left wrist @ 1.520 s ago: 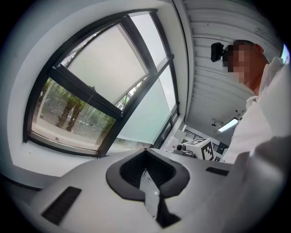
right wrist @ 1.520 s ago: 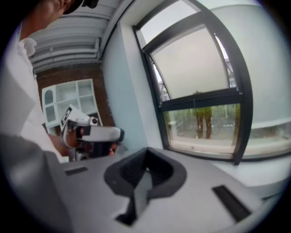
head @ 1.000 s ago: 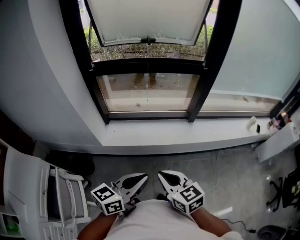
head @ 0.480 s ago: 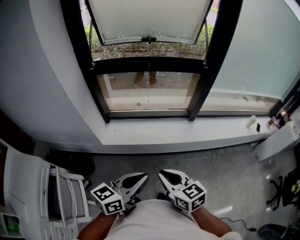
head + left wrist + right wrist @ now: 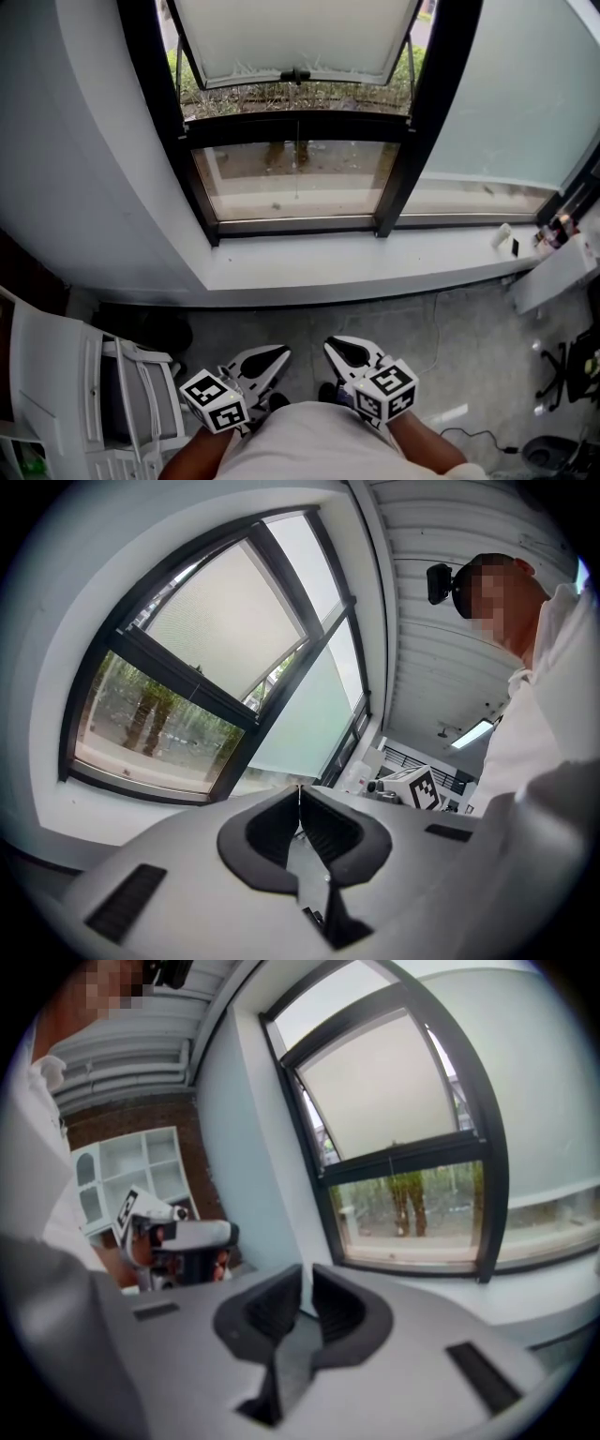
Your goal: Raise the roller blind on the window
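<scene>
Roller blind (image 5: pixel 295 37): a pale fabric sheet covering the upper part of a pane in the black-framed window (image 5: pixel 155 122), at the far centre of the scene, above the window sill (image 5: pixel 309 270). The lower part of the pane is uncovered and shows greenery outside. The fabric is judged light, thin and limp. It is likely to crease or skew on the roller if pinched at one edge, so it is not the recommended grip point. The bottom rail (image 5: pixel 244 82) runs along the lower edge of the fabric and appears stiff; it should carry a pull evenly across the width. At the middle of the rail sits a small dark pull tab (image 5: pixel 298 77), and a thin cord (image 5: pixel 298 159) hangs from it down across the bare glass. The tab or the cord is the probable place to take hold. Both are small and probably smooth, so a firm, centred pinch is advised. Whether the roller is spring-loaded or chain-driven cannot be determined; no side chain is discernible. Both grippers are at the near edge, low by the person's body and well apart from the blind. The left gripper (image 5: pixel 272 358) has its jaws pressed together on nothing. The right gripper (image 5: pixel 339 351) has its jaws all but together, a narrow slit between the pads, with nothing in it.
</scene>
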Demonstrator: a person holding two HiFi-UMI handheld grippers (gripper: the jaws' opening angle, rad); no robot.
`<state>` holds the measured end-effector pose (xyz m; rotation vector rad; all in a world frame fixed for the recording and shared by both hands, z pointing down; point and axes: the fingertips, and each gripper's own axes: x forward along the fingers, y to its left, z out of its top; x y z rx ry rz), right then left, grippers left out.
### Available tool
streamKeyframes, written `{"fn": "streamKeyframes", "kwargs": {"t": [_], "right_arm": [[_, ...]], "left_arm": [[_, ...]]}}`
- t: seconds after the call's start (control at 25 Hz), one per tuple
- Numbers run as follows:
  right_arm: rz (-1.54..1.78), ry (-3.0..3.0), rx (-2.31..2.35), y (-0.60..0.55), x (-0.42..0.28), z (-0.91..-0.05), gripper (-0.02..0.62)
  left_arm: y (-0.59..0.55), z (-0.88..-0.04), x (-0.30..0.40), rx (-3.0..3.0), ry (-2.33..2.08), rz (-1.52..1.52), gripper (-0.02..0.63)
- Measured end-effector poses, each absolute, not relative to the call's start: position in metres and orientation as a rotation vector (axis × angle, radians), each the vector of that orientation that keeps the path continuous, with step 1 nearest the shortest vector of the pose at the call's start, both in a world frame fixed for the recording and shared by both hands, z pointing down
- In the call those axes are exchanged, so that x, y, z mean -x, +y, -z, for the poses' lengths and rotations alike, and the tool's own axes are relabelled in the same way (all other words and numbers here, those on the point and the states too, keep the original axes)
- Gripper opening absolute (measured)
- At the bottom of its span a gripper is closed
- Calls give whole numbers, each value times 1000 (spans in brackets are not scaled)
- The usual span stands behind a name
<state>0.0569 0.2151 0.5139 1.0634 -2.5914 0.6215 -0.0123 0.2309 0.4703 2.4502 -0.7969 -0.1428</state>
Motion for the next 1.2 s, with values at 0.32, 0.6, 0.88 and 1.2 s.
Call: {"fn": "streamKeyframes", "kwargs": {"t": [0.32,0.6,0.88,1.2], "right_arm": [[-622,-2572,-1145,210,-38,-512,26],[-633,-2558,-1140,214,-13,-519,26],[-627,-2561,-1119,192,-7,-524,26],[-649,-2587,-1082,115,-30,-538,26]], "left_arm": [[243,-478,42,-2436,-755,119,25],[244,-484,63,-2431,-741,114,25],[224,-490,66,-2422,-751,108,25],[156,-498,53,-2403,-842,93,25]]}}
